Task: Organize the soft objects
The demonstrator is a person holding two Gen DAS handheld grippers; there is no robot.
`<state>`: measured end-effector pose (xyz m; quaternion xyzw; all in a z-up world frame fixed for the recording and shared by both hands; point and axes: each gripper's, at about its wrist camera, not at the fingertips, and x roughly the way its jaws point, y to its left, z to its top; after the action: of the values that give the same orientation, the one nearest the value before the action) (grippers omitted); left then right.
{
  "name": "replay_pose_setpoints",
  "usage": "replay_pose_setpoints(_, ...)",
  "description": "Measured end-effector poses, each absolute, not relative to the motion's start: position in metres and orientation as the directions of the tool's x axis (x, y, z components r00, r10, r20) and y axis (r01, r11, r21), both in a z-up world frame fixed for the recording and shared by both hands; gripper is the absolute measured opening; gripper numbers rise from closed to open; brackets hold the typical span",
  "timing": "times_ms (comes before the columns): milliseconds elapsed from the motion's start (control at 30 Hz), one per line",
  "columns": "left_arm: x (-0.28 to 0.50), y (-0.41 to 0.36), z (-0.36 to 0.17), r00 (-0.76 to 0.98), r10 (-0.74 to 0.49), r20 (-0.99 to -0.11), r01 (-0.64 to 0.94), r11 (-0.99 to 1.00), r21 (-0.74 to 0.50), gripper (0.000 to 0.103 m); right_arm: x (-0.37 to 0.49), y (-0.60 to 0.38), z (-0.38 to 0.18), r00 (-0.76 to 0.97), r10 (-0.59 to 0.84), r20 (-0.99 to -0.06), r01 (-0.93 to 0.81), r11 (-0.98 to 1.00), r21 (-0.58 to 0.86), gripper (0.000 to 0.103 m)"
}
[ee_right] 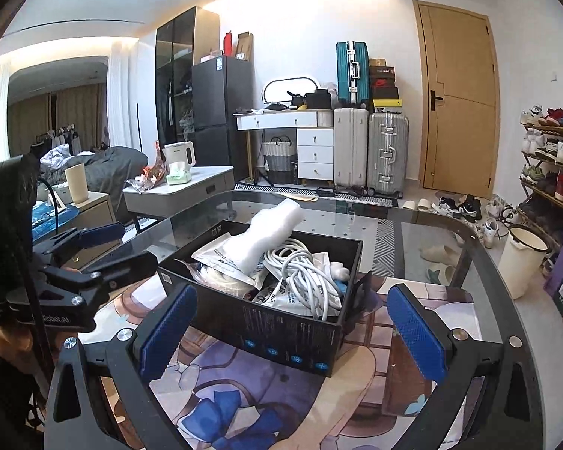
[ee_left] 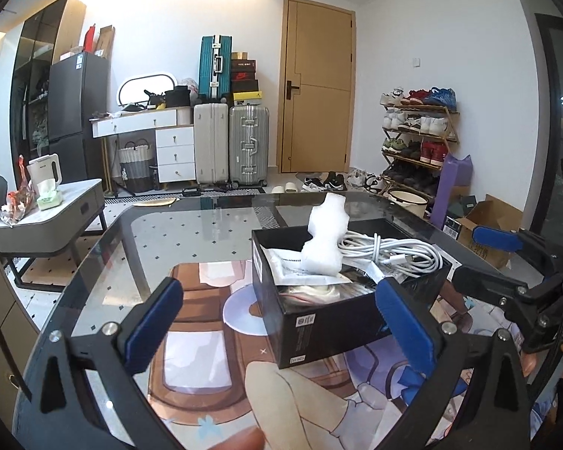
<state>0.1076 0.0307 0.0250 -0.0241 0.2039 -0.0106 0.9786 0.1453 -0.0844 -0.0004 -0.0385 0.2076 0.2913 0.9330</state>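
Foam roll stands boxed beyond both open tongs.

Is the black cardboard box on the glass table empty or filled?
Filled: the black cardboard box holds a coiled white cable, white foam wrap and plastic packets.

A black cardboard box, mid-frame, bears a row of blue round icons along its near side and a white label. In it lie a coiled white cable and a white crumpled foam wrap. The dark-rimmed glass table covers a cartoon-printed mat in brown, lilac and blue. The gripper pads are blue on black frames. At upper right stands a tan wooden door.
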Motion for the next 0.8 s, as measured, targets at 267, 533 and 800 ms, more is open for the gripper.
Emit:
replay_pose_setpoints(267,0.1055,0.0316,0.0251,0.915,-0.023,-0.403,0.001,0.999,-0.054,0.103,0.1424,-0.0846,-0.0059,0.754,0.52,-0.402,-0.551,0.833,0.046,0.103)
replay_pose_setpoints(533,0.1083,0.0318,0.0251,0.913,-0.017,-0.407,-0.003,0.999,-0.049,0.103,0.1398,-0.0867,-0.0054,0.767,0.509,-0.391,-0.538,0.842,0.04,0.103)
replay_pose_setpoints(800,0.1064,0.0307,0.0258,0.917,-0.024,-0.398,0.005,0.999,-0.05,0.103,0.1397,-0.0872,-0.0057,0.768,0.508,-0.389,-0.537,0.843,0.04,0.103)
